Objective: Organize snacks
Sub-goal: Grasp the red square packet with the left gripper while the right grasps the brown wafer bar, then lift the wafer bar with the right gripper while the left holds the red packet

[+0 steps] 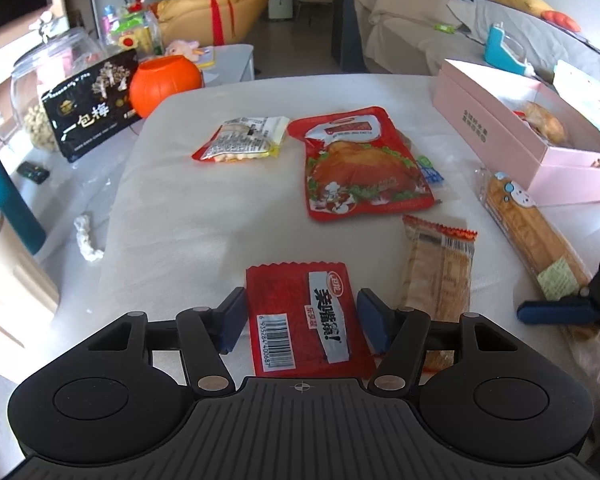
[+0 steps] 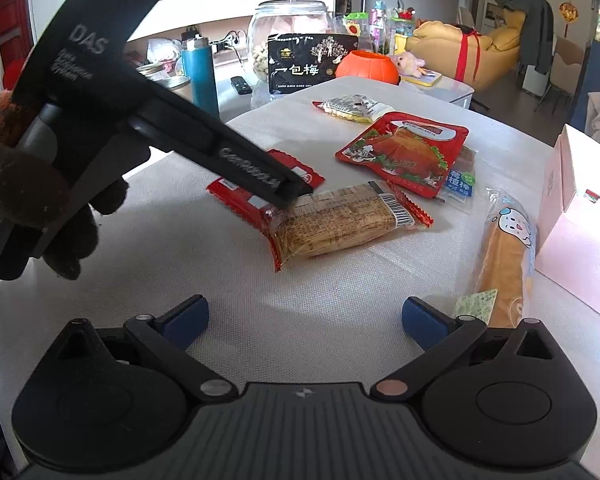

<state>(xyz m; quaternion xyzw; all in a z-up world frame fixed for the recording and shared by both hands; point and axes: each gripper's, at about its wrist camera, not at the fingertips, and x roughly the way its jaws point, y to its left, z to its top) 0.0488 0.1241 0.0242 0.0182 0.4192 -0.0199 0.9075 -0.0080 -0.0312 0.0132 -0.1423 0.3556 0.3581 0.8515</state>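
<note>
1. Nearest our left wrist camera, the left gripper (image 1: 302, 318) stands released, its blue pads on either side of a small red snack packet (image 1: 306, 316) that lies flat on the counter (image 1: 188, 208); a gap shows between each pad and the packet's edges.
2. In the right wrist view we see the left gripper (image 2: 290, 192) tilted down over that red snack packet (image 2: 312, 174), held by a hand (image 2: 28, 200) in a dark knitted glove.
3. Our right gripper (image 2: 304, 320) is released too, its pads spread wide over bare counter with nothing between them.
4. Just beside the red packet lies a clear-wrapped cracker pack (image 1: 436, 280) with red crimped ends, touching or slightly overlapping it in the right wrist view.
5. Farther out we see a large red chicken pouch (image 1: 360, 164), with a small blue-and-white sachet (image 1: 430, 170) tucked partly under its edge, and a peanut packet (image 1: 242, 140) to its left.
6. A long bread stick in a cartoon wrapper (image 1: 536, 236) lies beside an open pink box (image 1: 512, 128) at the counter's right edge.
7. At the far left stand a black plum bag (image 1: 92, 104), an orange pumpkin bucket (image 1: 164, 84) and a glass jar (image 1: 48, 72).
</note>
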